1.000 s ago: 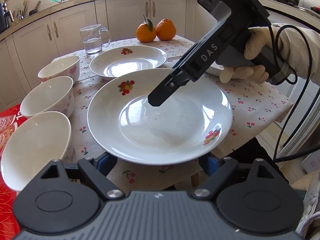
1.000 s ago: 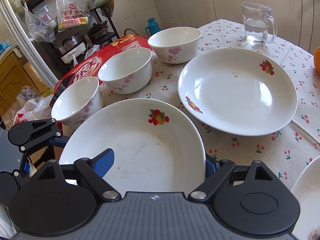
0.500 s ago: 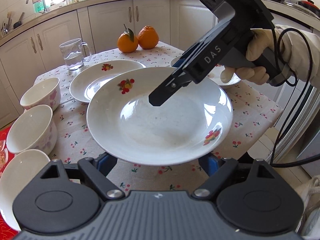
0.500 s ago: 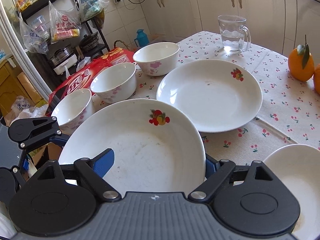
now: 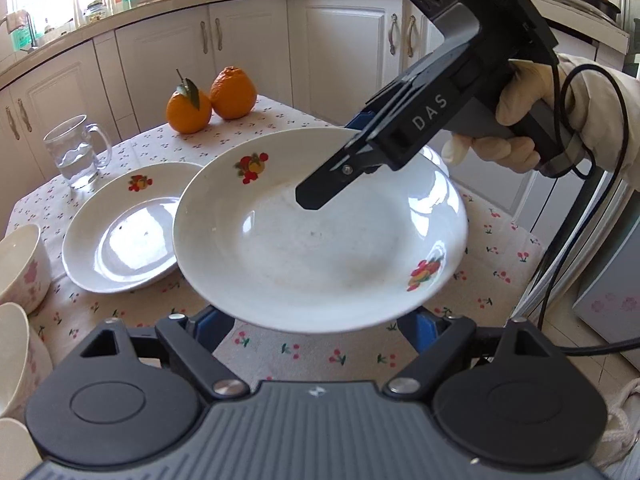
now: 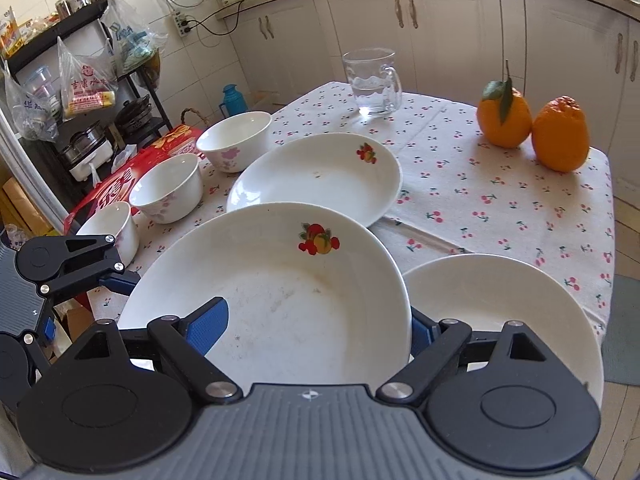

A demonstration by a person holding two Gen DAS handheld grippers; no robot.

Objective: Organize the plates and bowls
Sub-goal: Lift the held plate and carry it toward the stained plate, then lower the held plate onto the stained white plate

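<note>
The three floral bowls (image 6: 168, 188) stand in a row at the table's left edge. The fruit-patterned plate (image 5: 320, 236) is raised off the cherry-print tablecloth (image 6: 500, 200), higher than before, now overlapping the second plate (image 5: 120, 236). The left gripper (image 5: 316, 320) and right gripper (image 6: 316, 320) each clamp its rim. A third plate (image 6: 500, 312) now shows at right.

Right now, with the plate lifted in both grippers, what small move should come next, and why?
Probably shift the held plate over the resting plate and lower it to stack. The left gripper and right gripper hold it above the tablecloth, and it already overlaps that plate's edge.
</note>
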